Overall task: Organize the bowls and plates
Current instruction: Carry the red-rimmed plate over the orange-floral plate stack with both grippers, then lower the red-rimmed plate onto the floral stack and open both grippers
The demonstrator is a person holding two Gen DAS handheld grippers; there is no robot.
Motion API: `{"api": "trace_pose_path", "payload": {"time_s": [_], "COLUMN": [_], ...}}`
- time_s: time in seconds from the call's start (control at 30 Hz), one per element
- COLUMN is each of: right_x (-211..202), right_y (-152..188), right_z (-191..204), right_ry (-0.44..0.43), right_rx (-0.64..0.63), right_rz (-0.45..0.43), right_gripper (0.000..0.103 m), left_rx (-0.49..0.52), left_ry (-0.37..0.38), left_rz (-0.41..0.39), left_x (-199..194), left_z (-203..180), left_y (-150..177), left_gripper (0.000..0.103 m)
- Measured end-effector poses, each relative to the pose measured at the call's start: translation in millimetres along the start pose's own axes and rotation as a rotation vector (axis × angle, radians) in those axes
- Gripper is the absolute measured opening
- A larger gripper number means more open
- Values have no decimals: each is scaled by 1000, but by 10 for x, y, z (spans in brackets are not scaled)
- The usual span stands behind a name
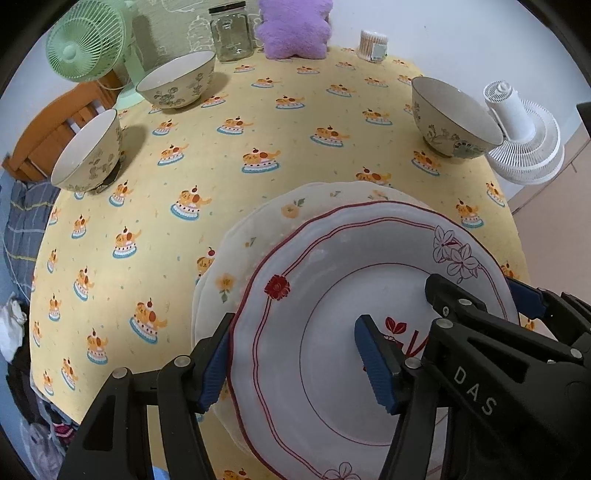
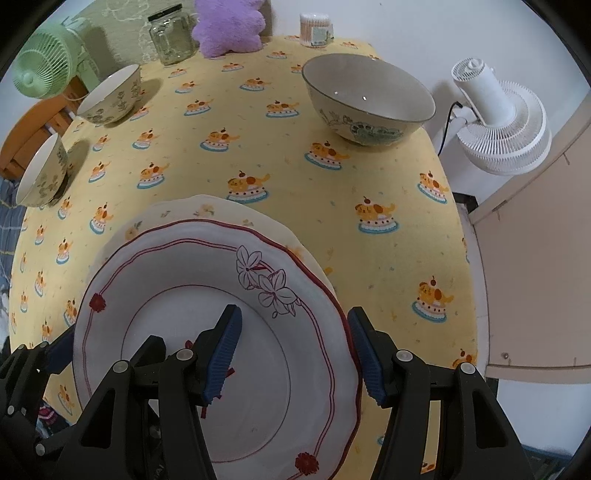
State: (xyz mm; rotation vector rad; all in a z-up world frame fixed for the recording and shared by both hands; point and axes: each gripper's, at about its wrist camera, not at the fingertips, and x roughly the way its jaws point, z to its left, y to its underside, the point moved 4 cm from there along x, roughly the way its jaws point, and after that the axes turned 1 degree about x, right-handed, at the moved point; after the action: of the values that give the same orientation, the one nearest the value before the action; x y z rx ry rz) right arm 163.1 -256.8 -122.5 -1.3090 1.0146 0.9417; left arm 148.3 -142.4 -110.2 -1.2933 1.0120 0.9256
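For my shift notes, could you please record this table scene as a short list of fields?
surface: yellow cartoon-print tablecloth
held item: white scalloped red-rimmed plate
beneath it: cream flower-print plate
left gripper: straddles the red-rimmed plate's left rim
right gripper: straddles its right rim
bowls: three floral ceramic bowls, separate, upright
background: glass jar, green fan, white fan

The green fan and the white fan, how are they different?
The mint-green fan stands upright at the table's far left, its grille facing us. The white fan stands off the table's right side, and we see its motor housing and back. Both have round slatted cages.
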Motion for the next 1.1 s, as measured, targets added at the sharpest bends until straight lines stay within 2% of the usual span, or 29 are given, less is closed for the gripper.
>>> {"api": "trace_pose_path", "payload": {"time_s": [0.37, 0.63, 0.73, 0.8, 0.83, 0.87, 0.9, 1.1], "right_x": [15, -73, -116, -132, -145, -158, -153, -165], "right_y": [-11, 53, 79, 103, 113, 121, 135, 159], "right_z": [-34, -104, -189, -223, -235, -246, -251, -274], "right_ry": [14, -41, -43, -64, -62, -54, -34, -39], "right_rx": [7, 20, 42, 56, 60, 59, 48, 46], "right_rz": [3, 3, 12, 22, 22, 22, 31, 24], "right_gripper": [63, 63, 59, 45, 42, 33, 31, 30], "left_rx": [16, 24, 29, 30, 28, 25, 25, 26], "left_ry": [5, 12, 9, 8, 8, 9, 8, 1], "left_rz": [6, 13, 13, 12, 12, 13, 12, 14], "left_x": [26, 37, 38, 37, 37, 39, 38, 44], "left_z": [-35, -47, -49, -52, -52, -50, -54, -61], "left_y": [-19, -13, -13, -10, -9, -12, -13, -13], "left_gripper": [65, 65, 67, 67, 67, 67, 68, 69]}}
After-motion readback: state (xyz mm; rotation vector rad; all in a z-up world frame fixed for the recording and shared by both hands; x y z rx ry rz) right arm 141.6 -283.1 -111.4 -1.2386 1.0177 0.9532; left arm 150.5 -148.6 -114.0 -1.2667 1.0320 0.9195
